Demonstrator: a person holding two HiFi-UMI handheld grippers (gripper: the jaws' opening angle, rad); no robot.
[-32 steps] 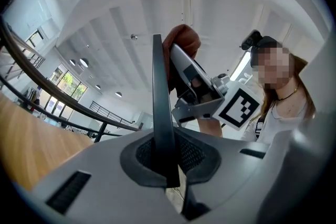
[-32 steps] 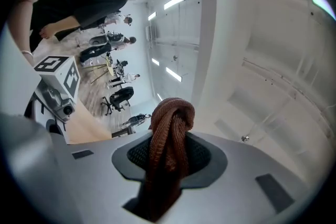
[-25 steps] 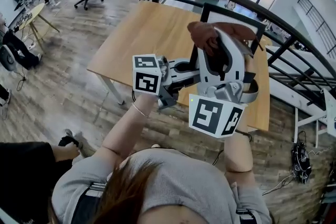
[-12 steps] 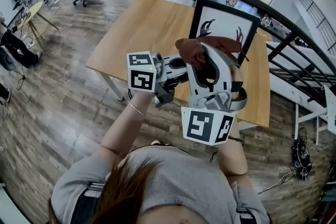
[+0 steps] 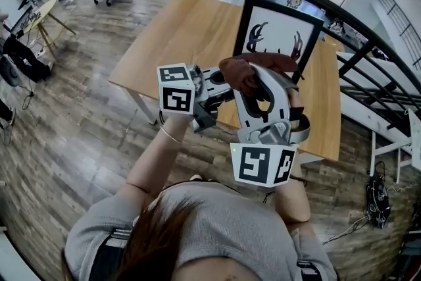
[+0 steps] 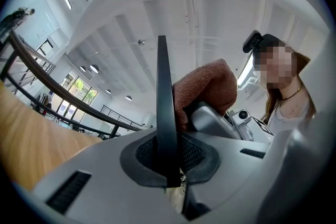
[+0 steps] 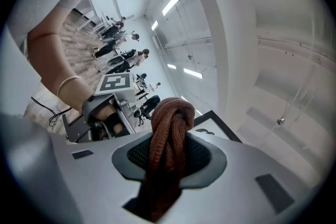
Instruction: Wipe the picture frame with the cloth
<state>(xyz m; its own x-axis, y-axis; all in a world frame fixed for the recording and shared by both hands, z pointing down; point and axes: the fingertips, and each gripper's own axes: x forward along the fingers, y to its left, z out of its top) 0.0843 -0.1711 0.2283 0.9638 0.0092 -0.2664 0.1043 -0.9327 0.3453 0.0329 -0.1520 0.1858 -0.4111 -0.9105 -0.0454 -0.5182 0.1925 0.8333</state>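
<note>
The right gripper [image 7: 167,157] is clamped on a bunched brown cloth [image 7: 170,118], which bulges out past its jaws. Just beside it, the left gripper [image 6: 169,157] has its jaws pinched almost together on the thin black edge of the picture frame [image 5: 279,36], which stands upright over the wooden table [image 5: 177,36]. The cloth sits at the frame's lower left, close to the left gripper. It seems to touch the frame, though the head view leaves that uncertain. The frame shows dark antlers on white.
</note>
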